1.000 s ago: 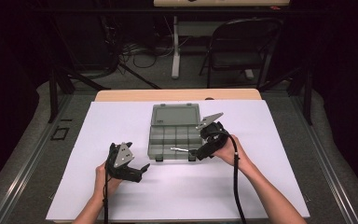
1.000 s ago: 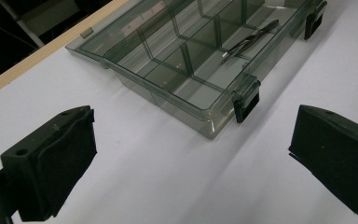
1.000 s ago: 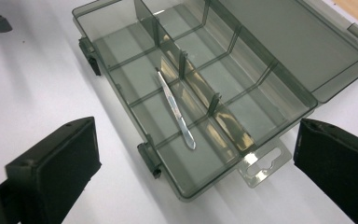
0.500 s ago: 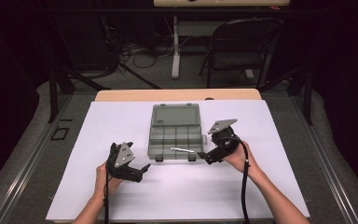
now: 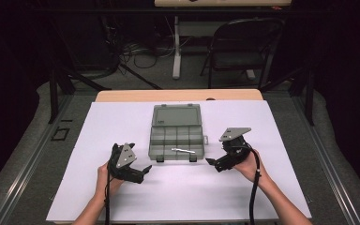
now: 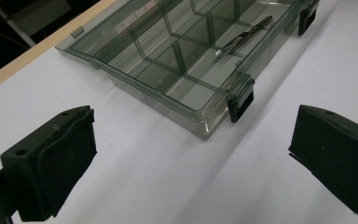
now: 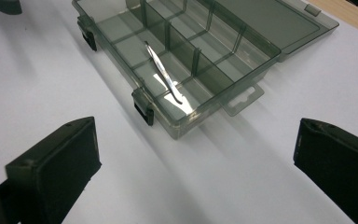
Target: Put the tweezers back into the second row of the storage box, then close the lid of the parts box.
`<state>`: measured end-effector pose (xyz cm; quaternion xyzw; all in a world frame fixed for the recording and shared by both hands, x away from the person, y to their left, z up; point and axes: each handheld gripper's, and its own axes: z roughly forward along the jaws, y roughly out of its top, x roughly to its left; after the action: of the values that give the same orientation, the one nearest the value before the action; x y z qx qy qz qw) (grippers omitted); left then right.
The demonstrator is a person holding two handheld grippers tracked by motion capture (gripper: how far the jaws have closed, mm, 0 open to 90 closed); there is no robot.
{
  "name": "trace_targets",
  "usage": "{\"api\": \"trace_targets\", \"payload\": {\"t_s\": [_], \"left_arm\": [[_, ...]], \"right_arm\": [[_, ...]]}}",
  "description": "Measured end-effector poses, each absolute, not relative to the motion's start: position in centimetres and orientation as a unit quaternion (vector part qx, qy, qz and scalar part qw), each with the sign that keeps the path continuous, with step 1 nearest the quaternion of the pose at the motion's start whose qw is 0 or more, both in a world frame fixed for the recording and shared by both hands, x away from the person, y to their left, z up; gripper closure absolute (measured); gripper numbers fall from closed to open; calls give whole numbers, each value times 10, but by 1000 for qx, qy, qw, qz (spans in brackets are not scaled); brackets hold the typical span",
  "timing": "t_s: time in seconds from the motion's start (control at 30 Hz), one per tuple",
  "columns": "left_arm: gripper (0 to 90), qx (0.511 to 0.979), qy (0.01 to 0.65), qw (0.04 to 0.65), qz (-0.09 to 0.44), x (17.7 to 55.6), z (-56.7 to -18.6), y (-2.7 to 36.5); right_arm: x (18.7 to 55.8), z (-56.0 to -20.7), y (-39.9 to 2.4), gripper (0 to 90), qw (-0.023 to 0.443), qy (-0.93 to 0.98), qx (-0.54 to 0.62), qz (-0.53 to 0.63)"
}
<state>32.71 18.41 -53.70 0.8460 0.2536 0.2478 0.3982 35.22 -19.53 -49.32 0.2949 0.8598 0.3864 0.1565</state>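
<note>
**Both grippers wide open, tweezers resting in the organizer box**

Everything centres on the clear compartment box (image 5: 176,136), lying open on the white desk (image 5: 122,117) with its lid folded flat on the far side. Inside it, the metal tweezers (image 5: 183,150) lie in the near row of compartments, slanting across a divider toward the box's right end, nothing touching them. In the right gripper view the tweezers (image 7: 164,73) catch the light, one tip pointing at the near right corner of the box (image 7: 191,56), just behind a black latch (image 7: 142,108).

The right gripper (image 5: 214,162) sits just off the box's near right corner, jaws spread wide with only bare desk between them, and the person's right hand (image 5: 248,161) wraps its handle. It is close to the box but not touching it.

The left gripper (image 5: 143,172) is down off the box's near left corner, a little farther back toward the person, jaws also well apart and holding nothing. The left gripper view looks along the front wall of the box (image 6: 177,70), tweezers (image 6: 244,35) visible toward the far end. The left hand (image 5: 105,180) grips from below
</note>
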Motion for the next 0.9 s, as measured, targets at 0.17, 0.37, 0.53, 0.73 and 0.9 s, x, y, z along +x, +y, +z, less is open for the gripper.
{"api": "trace_targets", "payload": {"t_s": [0.17,0.37,0.53,0.73,0.9], "left_arm": [[1,848,250,396,247,327,-537,184],[1,849,250,396,245,327,-537,184],[1,854,244,391,242,328,-536,184],[0,859,238,392,227,332,-535,184],[1,863,231,392,219,336,-533,182]], "right_arm": [[347,-496,-200,0,153,863,298,377],[345,-498,-206,0,154,857,305,386],[345,-498,-207,0,158,853,305,394],[347,-500,-209,0,154,853,303,396],[350,-504,-209,0,151,853,305,395]]}}
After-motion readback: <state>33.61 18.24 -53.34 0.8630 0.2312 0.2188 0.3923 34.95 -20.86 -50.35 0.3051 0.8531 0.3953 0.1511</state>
